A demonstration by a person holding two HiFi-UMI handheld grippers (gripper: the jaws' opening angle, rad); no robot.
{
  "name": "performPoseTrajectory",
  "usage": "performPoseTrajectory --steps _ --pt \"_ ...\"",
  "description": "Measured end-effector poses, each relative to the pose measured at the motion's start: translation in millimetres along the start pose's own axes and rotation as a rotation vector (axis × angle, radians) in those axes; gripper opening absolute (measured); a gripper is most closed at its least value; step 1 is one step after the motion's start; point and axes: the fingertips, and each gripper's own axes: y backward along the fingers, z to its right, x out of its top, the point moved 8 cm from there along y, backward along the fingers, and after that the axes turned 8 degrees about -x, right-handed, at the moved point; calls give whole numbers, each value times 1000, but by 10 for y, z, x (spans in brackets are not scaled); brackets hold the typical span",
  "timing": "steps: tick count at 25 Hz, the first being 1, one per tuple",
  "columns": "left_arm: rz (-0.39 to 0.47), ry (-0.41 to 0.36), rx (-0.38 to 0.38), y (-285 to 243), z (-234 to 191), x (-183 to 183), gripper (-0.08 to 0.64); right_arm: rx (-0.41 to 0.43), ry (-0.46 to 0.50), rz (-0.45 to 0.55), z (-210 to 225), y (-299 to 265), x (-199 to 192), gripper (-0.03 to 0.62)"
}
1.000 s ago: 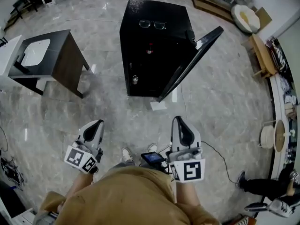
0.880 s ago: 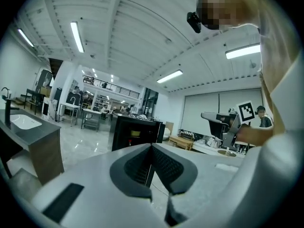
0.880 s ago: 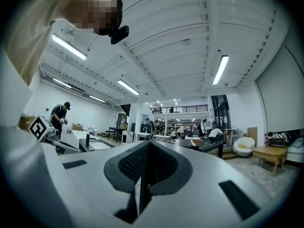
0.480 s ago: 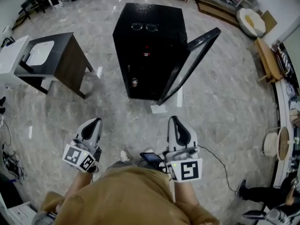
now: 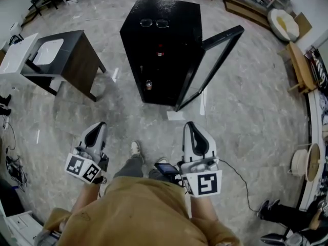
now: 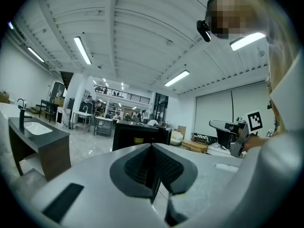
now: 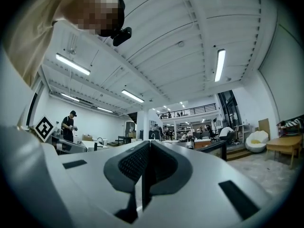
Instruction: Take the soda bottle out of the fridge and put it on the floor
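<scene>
On the pale marble floor (image 5: 246, 101) ahead of the person stands a low black fridge (image 5: 164, 12), its glass door (image 5: 212, 60) swung wide open to the right in the head view. A pair of glasses (image 5: 154, 22) lies on the fridge's top. Inside the dark cabinet two small things show: a reddish one (image 5: 160, 50) on an upper level and, lower down near the left wall, a small bottle-like item (image 5: 148, 84) with a pale cap. This lower one may be the soda bottle, though it is too small to tell for sure; either way it sits inside the fridge, well apart from both tools. The left gripper (image 5: 97, 127) and the right gripper (image 5: 190, 126) are held side by side in front of the person's tan shirt (image 5: 138, 214), both pointing toward the fridge and well short of it. In the left gripper view the two dark ribbed pads meet with no gap and nothing between them; the right gripper view shows the same, jaws pressed together and empty. A white sheet of paper (image 5: 176, 115) lies on the floor just in front of the door's lower edge. To the left of the fridge is a dark side table (image 5: 77, 60) with a white basin (image 5: 50, 51) set into its top. One light shoe (image 5: 136, 148) shows between the grippers.
</scene>
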Motion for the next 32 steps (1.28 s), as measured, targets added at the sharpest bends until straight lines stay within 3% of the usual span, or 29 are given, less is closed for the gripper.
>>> performPoseTrajectory --steps 6,11,16,22,27,32 --pt "18 -10 -21 -109 -10 44 2 -35 -17 3 117 56 -38 2" --pt "-13 -38 -84 -319 -29 -32 2 -77 -19 21 210 30 -48 2" --pt "-17 37 -134 -573 -230 -113 2 -100 -28 0 149 -118 -79 2" --pt "-46 123 -140 -891 -610 -240 2 -85 6 -35 -14 -566 -83 2" --pt "38 292 -283 -1217 -994 -173 3 -95 29 -49 -157 -946 -73 3" --pt "36 353 -361 -1616 -1320 -184 3 -117 54 -65 -232 -1303 -111 2"
